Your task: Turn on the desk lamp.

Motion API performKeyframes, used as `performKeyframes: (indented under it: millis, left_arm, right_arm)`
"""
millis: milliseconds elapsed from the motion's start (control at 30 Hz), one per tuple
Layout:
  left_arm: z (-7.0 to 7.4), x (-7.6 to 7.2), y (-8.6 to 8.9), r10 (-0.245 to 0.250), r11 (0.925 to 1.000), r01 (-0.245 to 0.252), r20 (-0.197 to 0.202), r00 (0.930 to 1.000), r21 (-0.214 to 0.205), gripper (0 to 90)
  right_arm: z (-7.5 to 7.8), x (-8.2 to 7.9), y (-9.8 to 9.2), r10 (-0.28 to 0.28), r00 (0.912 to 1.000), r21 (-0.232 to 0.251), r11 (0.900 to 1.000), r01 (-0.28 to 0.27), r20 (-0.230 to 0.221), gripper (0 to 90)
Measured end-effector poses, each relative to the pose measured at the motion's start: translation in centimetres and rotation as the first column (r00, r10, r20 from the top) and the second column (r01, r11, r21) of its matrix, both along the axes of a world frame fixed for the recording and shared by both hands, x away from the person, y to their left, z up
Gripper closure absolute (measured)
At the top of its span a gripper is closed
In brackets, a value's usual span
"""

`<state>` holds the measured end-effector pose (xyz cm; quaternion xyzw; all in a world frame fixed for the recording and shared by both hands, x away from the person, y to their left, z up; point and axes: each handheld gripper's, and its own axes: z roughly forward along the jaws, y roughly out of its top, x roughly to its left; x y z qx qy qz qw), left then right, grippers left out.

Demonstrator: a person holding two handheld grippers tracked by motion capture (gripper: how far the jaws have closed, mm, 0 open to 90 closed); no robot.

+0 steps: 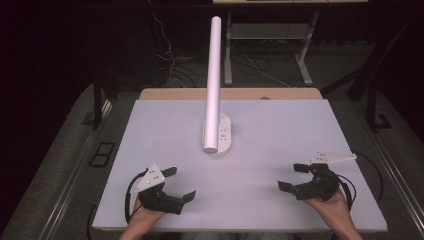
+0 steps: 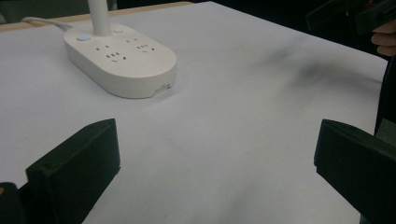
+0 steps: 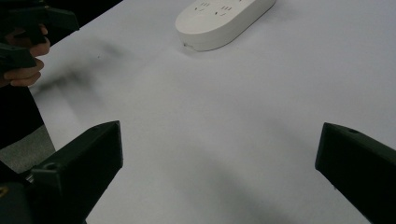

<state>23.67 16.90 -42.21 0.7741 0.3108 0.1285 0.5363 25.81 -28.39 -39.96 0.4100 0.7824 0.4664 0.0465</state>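
The white power strip lies flat near the middle of the table, at the foot of an upright white tube. The left gripper and right gripper rest near the table's front edge, well apart from the strip, each with jaws spread wide and holding nothing.

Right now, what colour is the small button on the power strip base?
Pale blue, on the white power strip; its button shows best in the left gripper view.

A lab: dark room, white table, floor cables.
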Motion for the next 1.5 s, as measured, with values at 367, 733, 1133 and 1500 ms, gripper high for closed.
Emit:
performKeyframes:
  millis: [367, 733, 1133, 1500]
  left_arm:
    - [0.0, 0.0, 0.0, 0.003, 1.0, -0.003, -0.004, 1.0, 0.002, 0.0]
    - [-0.1, 0.0, -0.1, -0.001, 1.0, 0.001, -0.006, 1.0, 0.004, 0.0]
    - [-0.1, 0.0, 0.0, 0.0, 1.0, 0.0, -0.008, 1.0, 0.005, 0.0]
    - [-0.1, 0.0, 0.0, -0.003, 1.0, 0.003, -0.008, 1.0, 0.003, 0.0]
  right_arm:
    - [1.3, 1.4, 0.6, 0.023, 0.9997, -0.021, 0.9995, -0.023, 0.0, 0.3]
    - [2.1, 2.9, 1.2, 0.04, 0.9991, -0.04, 0.9984, -0.041, -0.012, 0.3]
    - [3.2, 5.4, 2.7, 0.074, 0.9972, -0.078, 0.9941, -0.075, -0.012, 0.3]
    - [4.0, 7.2, 3.8, 0.089, 0.9959, -0.083, 0.9924, -0.09, -0.017, 0.3]
